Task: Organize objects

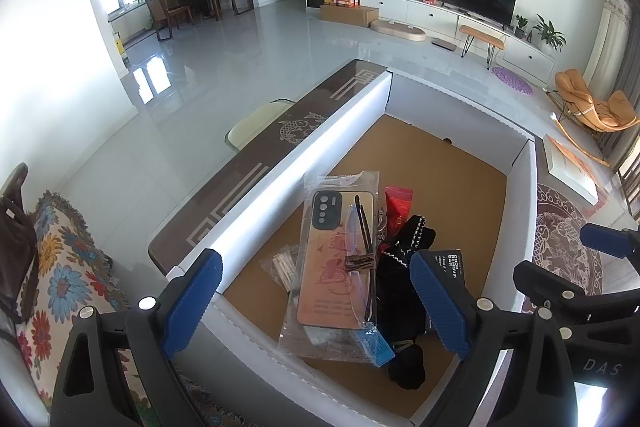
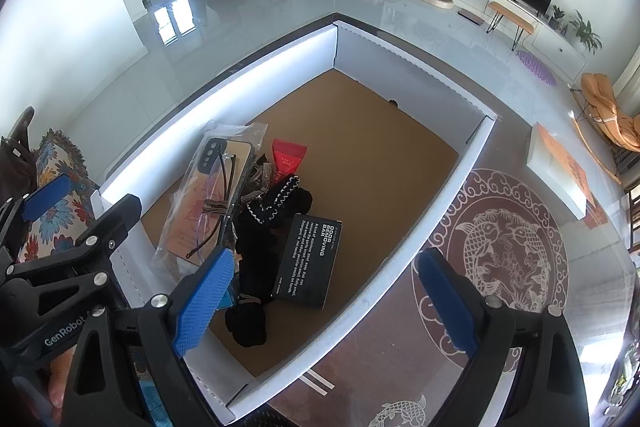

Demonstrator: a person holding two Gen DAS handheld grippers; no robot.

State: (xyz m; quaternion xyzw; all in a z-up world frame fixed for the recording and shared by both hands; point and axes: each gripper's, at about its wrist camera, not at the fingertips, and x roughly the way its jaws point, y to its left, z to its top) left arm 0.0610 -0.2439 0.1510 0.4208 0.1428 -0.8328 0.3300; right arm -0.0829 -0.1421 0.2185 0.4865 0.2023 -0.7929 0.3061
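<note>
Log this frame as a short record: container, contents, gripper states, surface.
container: white box, open top, brown floor
contents: bagged phone case with glasses on it, black cloth, black card box, red packet
left hand-held gripper: open, empty, above the box
right hand-held gripper: open, empty
surface: brown table with fish pattern

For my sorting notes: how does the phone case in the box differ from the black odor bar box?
The phone case is tan, in a clear bag, with glasses on top; the black odor bar box is unbagged, printed with white text, nothing on it. Both lie flat in the white box.
</note>
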